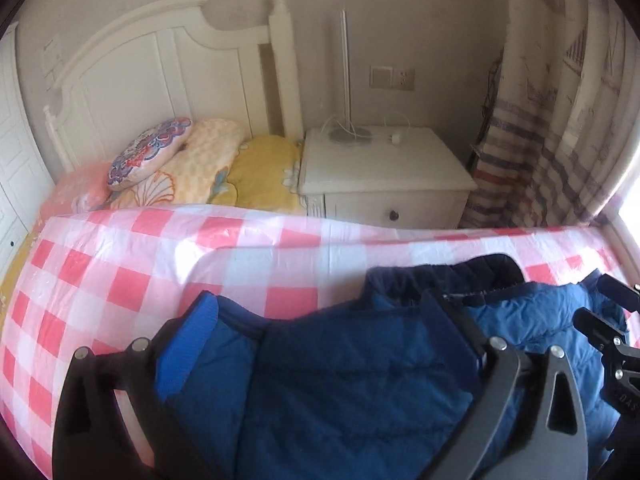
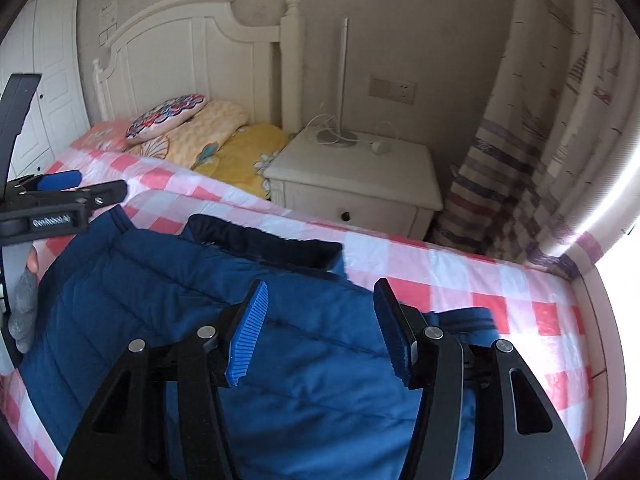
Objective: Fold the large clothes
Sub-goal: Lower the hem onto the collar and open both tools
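Right wrist view shows the right gripper (image 2: 320, 332) with its blue-padded fingers (image 2: 248, 336) spread, released above the blue padded jacket (image 2: 168, 280) lying on the checked bed (image 2: 500, 280). Over at nine o'clock the left gripper (image 2: 76, 188) hangs apart too, grasping nothing.

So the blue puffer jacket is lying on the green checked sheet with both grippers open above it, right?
Not quite: the sheet is pink-and-white checked, not green, as the right wrist view shows. The blue puffer jacket does lie on it, with the left gripper and right gripper both open.
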Available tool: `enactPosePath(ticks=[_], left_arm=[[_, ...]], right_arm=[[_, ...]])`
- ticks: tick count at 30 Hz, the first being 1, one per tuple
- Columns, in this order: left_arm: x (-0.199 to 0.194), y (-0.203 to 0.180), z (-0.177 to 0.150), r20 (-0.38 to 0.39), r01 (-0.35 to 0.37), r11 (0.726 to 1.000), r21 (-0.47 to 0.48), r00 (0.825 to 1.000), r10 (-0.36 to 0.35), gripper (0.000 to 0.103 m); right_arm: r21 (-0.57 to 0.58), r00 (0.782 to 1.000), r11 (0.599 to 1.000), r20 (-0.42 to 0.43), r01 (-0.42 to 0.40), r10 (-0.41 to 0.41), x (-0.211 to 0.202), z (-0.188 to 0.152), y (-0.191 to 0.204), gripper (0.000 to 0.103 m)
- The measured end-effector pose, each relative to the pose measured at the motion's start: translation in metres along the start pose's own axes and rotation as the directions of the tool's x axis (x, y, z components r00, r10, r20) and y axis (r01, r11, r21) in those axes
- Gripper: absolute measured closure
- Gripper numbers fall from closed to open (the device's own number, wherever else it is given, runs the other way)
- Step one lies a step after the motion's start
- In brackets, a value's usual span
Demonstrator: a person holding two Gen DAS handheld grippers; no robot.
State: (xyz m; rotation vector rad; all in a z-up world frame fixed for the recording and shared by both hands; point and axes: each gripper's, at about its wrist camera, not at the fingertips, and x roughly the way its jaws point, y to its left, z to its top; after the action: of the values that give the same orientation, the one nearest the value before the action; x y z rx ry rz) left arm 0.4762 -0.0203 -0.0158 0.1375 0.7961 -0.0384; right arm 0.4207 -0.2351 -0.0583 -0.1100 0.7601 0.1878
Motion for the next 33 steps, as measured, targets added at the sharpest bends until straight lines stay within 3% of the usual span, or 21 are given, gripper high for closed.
enactPosePath(ticks=[6, 9, 27, 30, 33], left_arm=[[0.057, -0.036, -0.024, -0.089, -0.032, 0.991, 0.128, 0.995, 0.043, 0.002], [0.083, -0.036, -0.036, -0.142, -0.013, 0.995, 0.101, 0.99, 0.027, 0.001], [0.08, -0.043, -0.05, -0.072, -0.078, 0.991, 0.111, 0.994, 0.086, 0.001], [0.08, -0.043, -0.05, -0.068, -0.082, 0.989, 0.119, 0.994, 0.091, 0.001], [0.082, -0.043, -0.049, -0.071, -0.084, 0.989, 0.124, 0.993, 0.093, 0.001]], right_arm=[[-0.006, 0.988, 0.999, -0.154, -0.032, 0.031, 0.06, -0.012, 0.01, 0.05], [0.023, 0.979, 0.998, -0.193, -0.056, 0.059, 0.075, -0.021, 0.007, 0.05], [0.012, 0.979, 0.998, -0.194, -0.064, 0.065, 0.083, -0.03, 0.012, 0.048], [-0.021, 0.982, 0.999, -0.19, -0.028, 0.023, 0.08, -0.031, 0.017, 0.048], [-0.072, 0.974, 0.997, -0.226, 0.004, -0.021, 0.074, -0.026, 0.022, 0.04]])
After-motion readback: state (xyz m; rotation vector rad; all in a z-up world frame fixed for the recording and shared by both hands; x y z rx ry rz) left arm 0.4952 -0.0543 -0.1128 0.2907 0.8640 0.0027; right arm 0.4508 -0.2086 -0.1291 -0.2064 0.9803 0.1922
